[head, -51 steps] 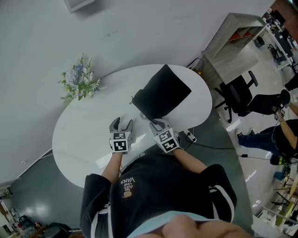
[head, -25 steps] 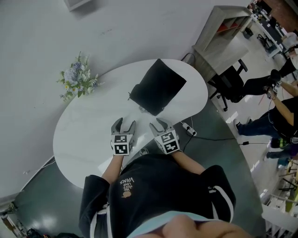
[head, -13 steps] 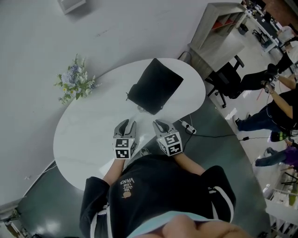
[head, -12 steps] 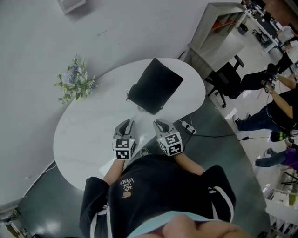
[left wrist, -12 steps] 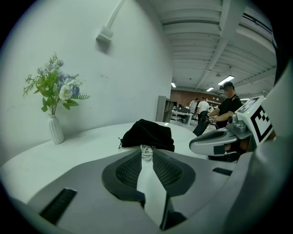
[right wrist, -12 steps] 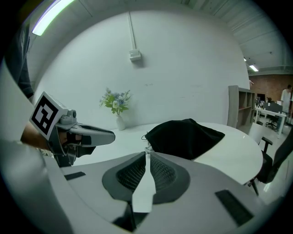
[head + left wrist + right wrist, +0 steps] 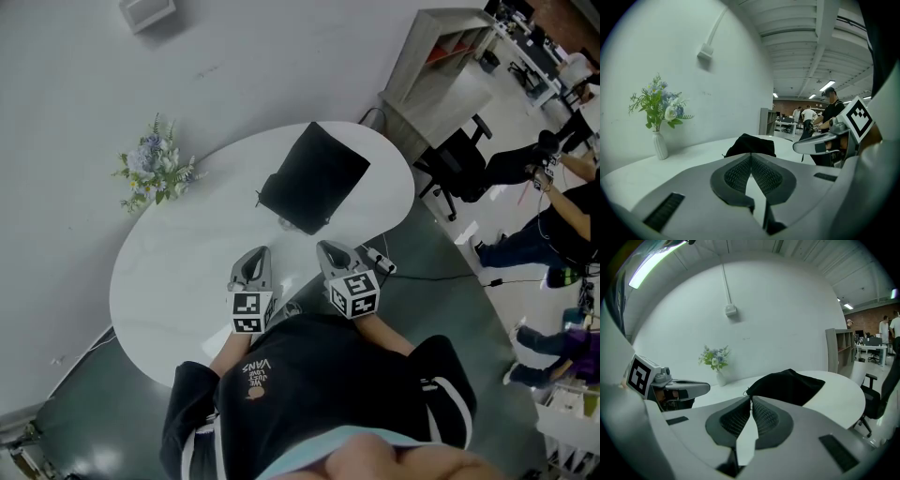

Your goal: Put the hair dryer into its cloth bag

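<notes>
Beyond left claw (image 7: 259,253) and right claw (image 7: 327,247) lies the cloth bag (image 7: 314,176).

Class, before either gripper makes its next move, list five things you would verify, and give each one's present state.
1. Left gripper empty: ok. Its jaws have just closed together with nothing between them.
2. Right gripper empty: ok. Its jaws have just closed together on nothing.
3. Cloth bag flat on the table, apart from both grippers: ok.
4. Hair dryer inside the bag: cannot tell. No dryer is in sight.
5. Vase of flowers standing away from the bag: ok.
</notes>
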Motion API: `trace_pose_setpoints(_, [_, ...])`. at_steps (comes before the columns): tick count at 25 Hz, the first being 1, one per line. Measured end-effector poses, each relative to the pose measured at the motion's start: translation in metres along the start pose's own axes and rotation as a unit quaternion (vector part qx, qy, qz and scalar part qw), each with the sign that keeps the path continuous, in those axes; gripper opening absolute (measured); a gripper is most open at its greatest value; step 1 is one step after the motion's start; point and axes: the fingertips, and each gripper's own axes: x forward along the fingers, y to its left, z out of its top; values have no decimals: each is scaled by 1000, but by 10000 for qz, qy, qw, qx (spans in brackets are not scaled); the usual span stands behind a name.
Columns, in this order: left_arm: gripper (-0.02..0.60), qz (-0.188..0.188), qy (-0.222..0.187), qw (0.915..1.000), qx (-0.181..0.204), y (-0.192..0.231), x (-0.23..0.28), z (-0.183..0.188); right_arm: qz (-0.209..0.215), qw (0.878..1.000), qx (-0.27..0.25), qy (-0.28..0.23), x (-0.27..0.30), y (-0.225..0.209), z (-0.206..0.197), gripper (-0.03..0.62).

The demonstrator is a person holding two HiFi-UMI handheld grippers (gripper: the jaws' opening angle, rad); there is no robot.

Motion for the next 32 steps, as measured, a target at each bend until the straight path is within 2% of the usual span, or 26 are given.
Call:
trace_pose_setpoints(7, [20, 89, -283, 9996, -44, 6, -12, 11, 33, 9998, 41, -198, -6, 4, 17, 46])
trace_pose_setpoints(32, [18, 108, -301, 9990, -325, 14, -6, 15, 48, 9998, 41, -188, 5, -1, 28, 44])
